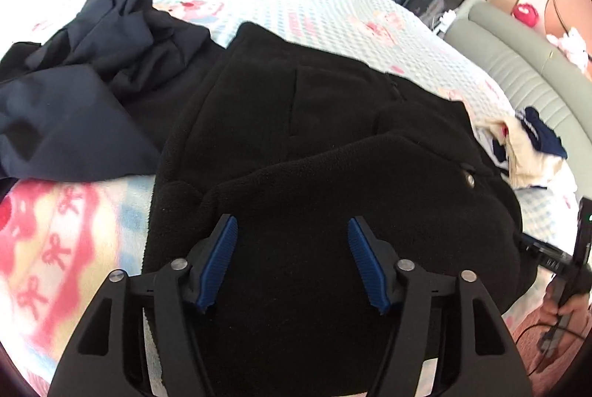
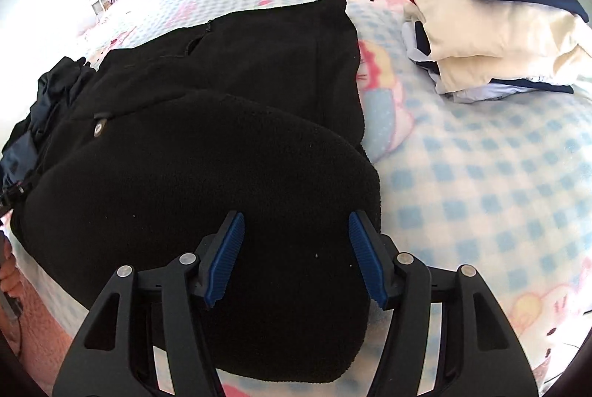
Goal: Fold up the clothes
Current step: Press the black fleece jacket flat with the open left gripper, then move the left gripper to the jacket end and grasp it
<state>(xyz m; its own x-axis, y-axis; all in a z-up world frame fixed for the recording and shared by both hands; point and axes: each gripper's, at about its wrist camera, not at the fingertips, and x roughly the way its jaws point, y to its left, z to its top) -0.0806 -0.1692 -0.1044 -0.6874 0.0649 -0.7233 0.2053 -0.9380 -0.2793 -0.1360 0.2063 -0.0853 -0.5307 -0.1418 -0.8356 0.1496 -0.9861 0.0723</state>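
Our left gripper (image 1: 292,230) and right gripper (image 2: 296,226) both stand apart-jawed with nothing clamped, poised over the near end of the black fleece jacket (image 1: 314,123). The jacket lies straight ahead on the checked blanket (image 2: 481,175), its long axis running away from us. Neither hand looks nearer. Only the left view shows the crumpled navy garment (image 1: 74,108); only the right shows the folded stack (image 2: 499,41) clearly.
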